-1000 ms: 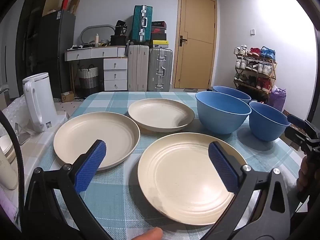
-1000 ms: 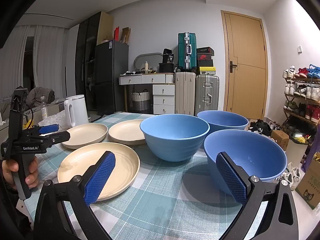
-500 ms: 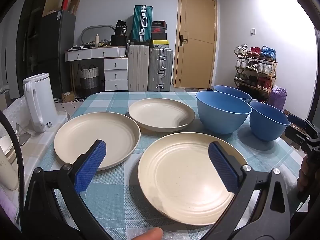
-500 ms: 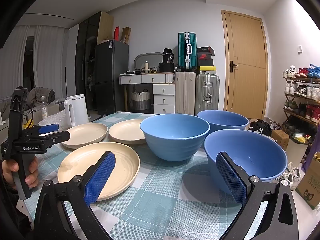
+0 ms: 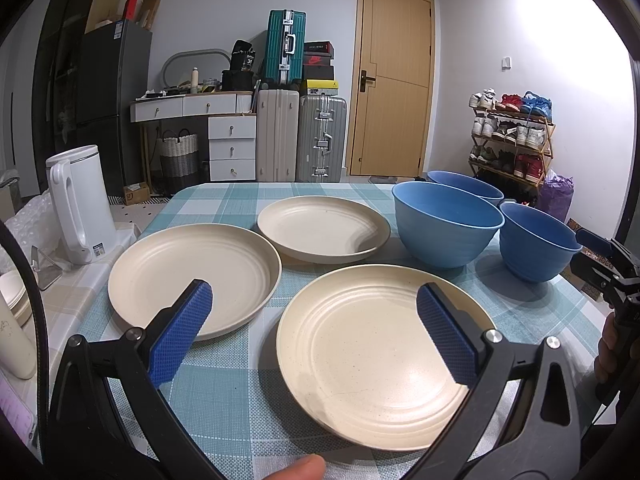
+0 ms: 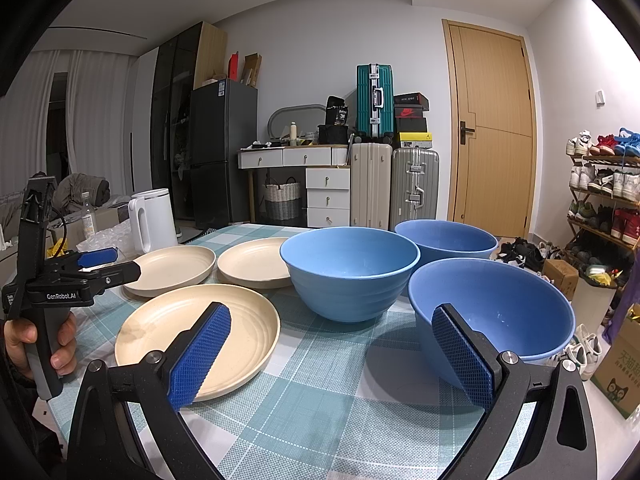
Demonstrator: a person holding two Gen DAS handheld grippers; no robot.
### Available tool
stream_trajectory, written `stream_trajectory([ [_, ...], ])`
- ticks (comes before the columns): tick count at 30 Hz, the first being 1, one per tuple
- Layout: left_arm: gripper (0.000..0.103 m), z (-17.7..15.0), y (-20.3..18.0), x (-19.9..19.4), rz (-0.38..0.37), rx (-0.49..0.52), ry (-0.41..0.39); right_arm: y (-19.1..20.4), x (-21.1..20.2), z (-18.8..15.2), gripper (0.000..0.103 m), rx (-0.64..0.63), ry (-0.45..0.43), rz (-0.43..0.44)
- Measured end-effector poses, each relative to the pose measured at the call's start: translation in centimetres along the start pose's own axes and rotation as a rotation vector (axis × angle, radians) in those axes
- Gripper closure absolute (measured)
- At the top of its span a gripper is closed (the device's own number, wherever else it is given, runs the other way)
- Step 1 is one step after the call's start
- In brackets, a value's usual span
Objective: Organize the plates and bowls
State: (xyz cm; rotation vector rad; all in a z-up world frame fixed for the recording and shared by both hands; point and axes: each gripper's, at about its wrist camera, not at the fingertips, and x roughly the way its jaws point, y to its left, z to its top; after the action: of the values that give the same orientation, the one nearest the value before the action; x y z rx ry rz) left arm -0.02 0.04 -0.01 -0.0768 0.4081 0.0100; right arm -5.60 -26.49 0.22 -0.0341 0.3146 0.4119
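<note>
Left wrist view: left gripper (image 5: 314, 326) hovered with jaws wide apart and empty, over the near edge of the nearest plate (image 5: 376, 356). That plate lay flat on the checked counter (image 5: 224, 392). A second plate (image 5: 192, 276) sat just left of it, a third plate (image 5: 324, 228) behind it, none touching. The middle bowl (image 5: 446, 224) stood behind and right of the nearest plate. Judgement: stacking not yet begun; best to take the nearest plate by its near rim, one pad under and one over, and lift level so it does not scrape the cloth.

Right wrist view: right gripper (image 6: 332, 354) also had jaws apart, holding nothing, aimed between the nearest plate and the nearest bowl (image 6: 496, 312). Two further bowls stood behind it. Judgement: pinch the bowl wall at the rim; a shallow bite could slip on the smooth wall.
</note>
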Motion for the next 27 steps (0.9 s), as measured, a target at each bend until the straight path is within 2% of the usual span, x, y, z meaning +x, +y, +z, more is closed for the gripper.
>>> stream_trajectory([
  [27,0.001,-0.01,-0.02,-0.04,0.002,0.001,0.001,-0.24,-0.01,-0.01,0.0,0.0,0.001,0.0],
])
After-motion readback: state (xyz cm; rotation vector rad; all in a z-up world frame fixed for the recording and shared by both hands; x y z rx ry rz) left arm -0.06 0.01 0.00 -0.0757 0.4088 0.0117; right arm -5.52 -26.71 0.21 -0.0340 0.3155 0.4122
